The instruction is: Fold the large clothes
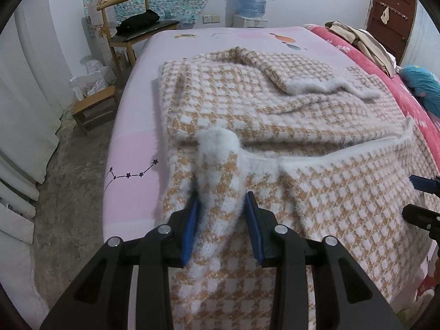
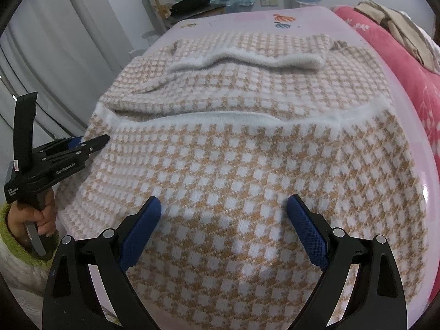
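A fuzzy tan-and-white houndstooth sweater [image 1: 275, 104] lies spread on the pink bed sheet [image 1: 132, 148]. Its white-trimmed edge [image 2: 220, 118] runs across the body, and a white cuff [image 2: 247, 60] rests farther back. My left gripper [image 1: 222, 198] is shut on a bunched fold of the sweater at its left side, with a white tuft [image 1: 217, 143] sticking up past the pads. From the right wrist view, the left gripper [image 2: 90, 144] sits at the sweater's left edge, held by a hand [image 2: 41, 220]. My right gripper [image 2: 223, 200] stands open just above the sweater's near part, with nothing clamped.
A wooden chair [image 1: 129, 27] with a black cloth and a low wooden stool [image 1: 93, 107] stand left of the bed. A water jug [image 1: 253, 0] is at the back wall. A red blanket [image 1: 407, 93] with beige clothes [image 1: 357, 38] lines the right side. White curtains [image 1: 24, 110] hang at left.
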